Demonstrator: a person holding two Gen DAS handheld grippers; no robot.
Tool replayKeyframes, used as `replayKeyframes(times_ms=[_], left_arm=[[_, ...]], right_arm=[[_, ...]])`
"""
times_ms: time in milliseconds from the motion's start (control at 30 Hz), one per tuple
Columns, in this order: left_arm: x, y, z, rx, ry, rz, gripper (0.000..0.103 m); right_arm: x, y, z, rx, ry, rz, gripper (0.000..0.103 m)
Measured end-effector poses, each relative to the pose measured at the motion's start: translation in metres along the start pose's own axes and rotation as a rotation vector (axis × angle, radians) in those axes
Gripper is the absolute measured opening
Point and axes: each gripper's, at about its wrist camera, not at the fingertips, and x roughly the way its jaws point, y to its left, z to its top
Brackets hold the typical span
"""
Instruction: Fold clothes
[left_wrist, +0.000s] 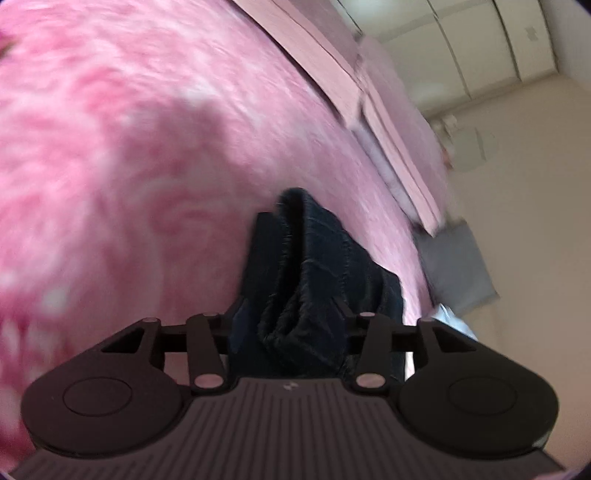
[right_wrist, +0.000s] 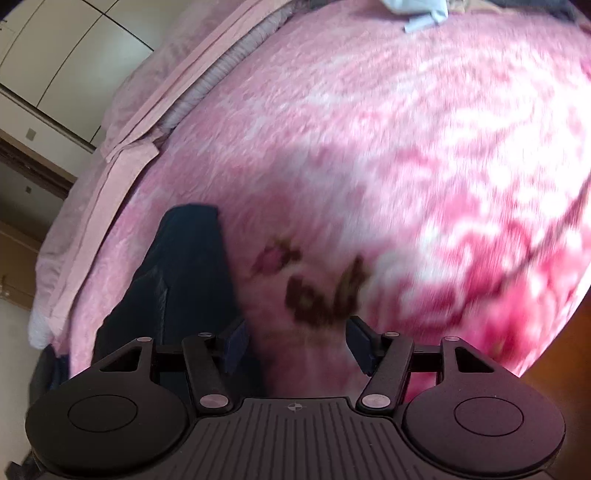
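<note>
A dark navy garment (left_wrist: 314, 280) is bunched between the fingers of my left gripper (left_wrist: 291, 325), which is shut on it above the pink floral bedspread (left_wrist: 129, 147). In the right wrist view the same dark garment (right_wrist: 177, 277) lies to the left of my right gripper (right_wrist: 295, 339), partly behind the left finger. The right gripper's jaws stand apart with only the bedspread (right_wrist: 406, 147) showing between them. Both views are blurred.
Pale pink pillows (left_wrist: 369, 92) lie along the bed's edge, also seen in the right wrist view (right_wrist: 147, 110). A grey item (left_wrist: 458, 266) lies beyond the bed edge. A light blue cloth (right_wrist: 421, 14) lies at the far side. White wardrobe doors (right_wrist: 55, 55) stand behind.
</note>
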Motion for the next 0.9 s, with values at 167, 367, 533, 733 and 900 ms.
replayKeyframes(times_ms=[167, 367, 533, 733, 900], left_arm=[[0.028, -0.002, 0.024, 0.072, 0.098, -0.047, 0.044], [0.058, -0.002, 0.037, 0.115, 0.182, -0.061, 0.046], [0.074, -0.002, 0.045, 0.121, 0.234, -0.083, 0.056], [0.081, -0.03, 0.037, 0.228, 0.256, -0.048, 0.027], [0.047, -0.044, 0.022, 0.21, 0.189, -0.05, 0.013]], right_arm=[[0.02, 0.013, 0.019, -0.055, 0.015, -0.012, 0.062], [0.064, 0.044, 0.043, -0.185, 0.067, -0.104, 0.062], [0.105, 0.071, 0.054, -0.31, 0.156, -0.164, 0.062], [0.13, 0.109, 0.047, -0.581, 0.194, -0.274, 0.058], [0.13, 0.114, 0.045, -0.633, 0.211, -0.25, 0.052]])
